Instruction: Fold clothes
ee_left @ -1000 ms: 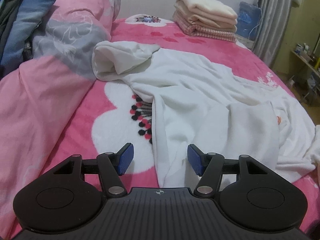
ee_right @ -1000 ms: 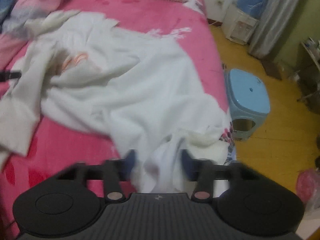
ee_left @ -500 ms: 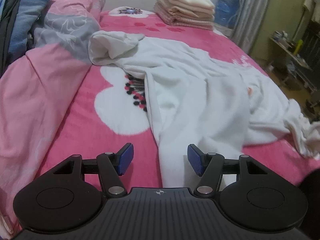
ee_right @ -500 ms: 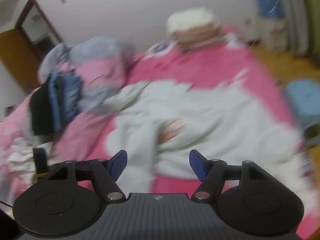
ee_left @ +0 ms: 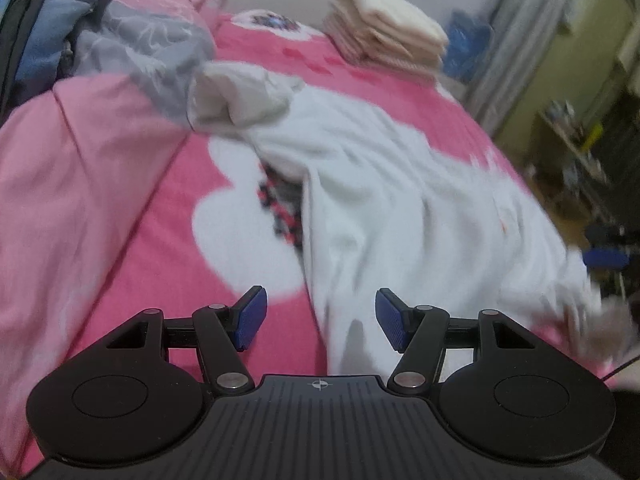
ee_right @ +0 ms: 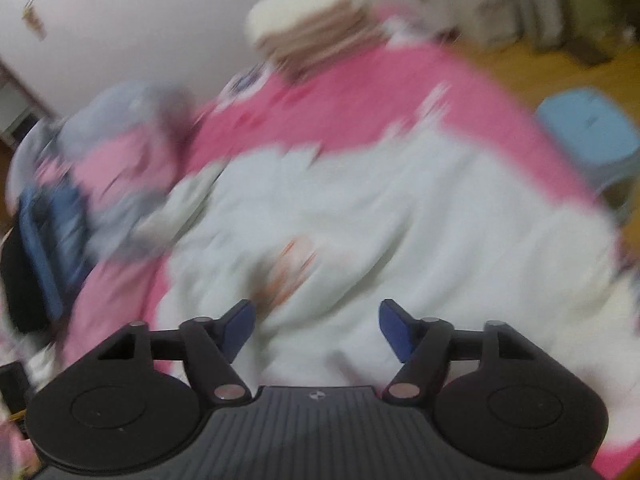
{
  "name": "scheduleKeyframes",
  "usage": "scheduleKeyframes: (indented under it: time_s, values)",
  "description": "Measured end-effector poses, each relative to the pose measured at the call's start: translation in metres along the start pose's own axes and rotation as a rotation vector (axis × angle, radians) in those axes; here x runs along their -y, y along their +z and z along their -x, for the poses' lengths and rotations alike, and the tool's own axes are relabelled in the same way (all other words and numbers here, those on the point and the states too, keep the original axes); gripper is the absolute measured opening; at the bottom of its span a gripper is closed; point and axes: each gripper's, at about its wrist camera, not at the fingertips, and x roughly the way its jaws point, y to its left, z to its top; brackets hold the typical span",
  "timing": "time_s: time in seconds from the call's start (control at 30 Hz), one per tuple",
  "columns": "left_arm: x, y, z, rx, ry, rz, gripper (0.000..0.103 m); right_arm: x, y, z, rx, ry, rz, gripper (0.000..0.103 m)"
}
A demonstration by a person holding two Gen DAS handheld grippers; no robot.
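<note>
A white hooded garment (ee_left: pixel 400 200) lies crumpled across the pink bed blanket (ee_left: pixel 160 220), its hood (ee_left: pixel 240 96) toward the far left. My left gripper (ee_left: pixel 320 316) hovers open over the garment's near left edge, and nothing sits between its blue pads. The right wrist view is blurred. It shows the same garment (ee_right: pixel 380 220) with an orange print (ee_right: pixel 292 264) just beyond my right gripper (ee_right: pixel 316 328). The right jaws are opening, and no cloth is between them.
A stack of folded cream and checked cloths (ee_left: pixel 384 44) sits at the far end of the bed. A pink and grey quilt (ee_left: pixel 140 52) and dark and blue clothes (ee_left: pixel 40 20) pile up on the left. A light blue stool (ee_right: pixel 588 136) stands on the floor to the right.
The right gripper had white cloth between its fingers a second ago. It has let go, rolled, swung to face across the bed, and its jaws stand wider. The left gripper's view shifted slightly.
</note>
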Motion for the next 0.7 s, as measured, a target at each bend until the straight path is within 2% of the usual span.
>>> scheduleKeyframes:
  time_s: [0.13,0.2,0.33,0.4,0.53,0.6,0.7]
  values:
    - [-0.005,0.034,-0.026,0.029,0.010,0.037,0.060,0.034,0.039,-0.028,0.009,-0.117,0.035,0.085]
    - [-0.004,0.048,-0.041,0.022,0.030,0.034,0.060,0.049,0.054,-0.048,0.001,-0.169,0.056,0.085]
    - [0.009,0.072,-0.062,0.062,0.078,-0.089,0.061,0.065,0.065,-0.084,-0.024,-0.241,0.099,0.086]
    - [0.015,0.083,-0.079,0.052,0.094,-0.161,0.064,0.067,0.065,-0.100,-0.045,-0.257,0.128,0.087]
    - [0.012,0.098,-0.116,-0.014,0.148,-0.207,0.065,0.065,0.059,-0.111,-0.076,-0.186,0.128,0.090]
    - [0.006,0.101,-0.128,-0.043,0.154,-0.189,0.065,0.061,0.055,-0.107,-0.091,-0.124,0.130,0.090]
    - [-0.002,0.103,-0.142,-0.052,0.156,-0.153,0.065,0.051,0.048,-0.104,-0.112,-0.076,0.182,0.090]
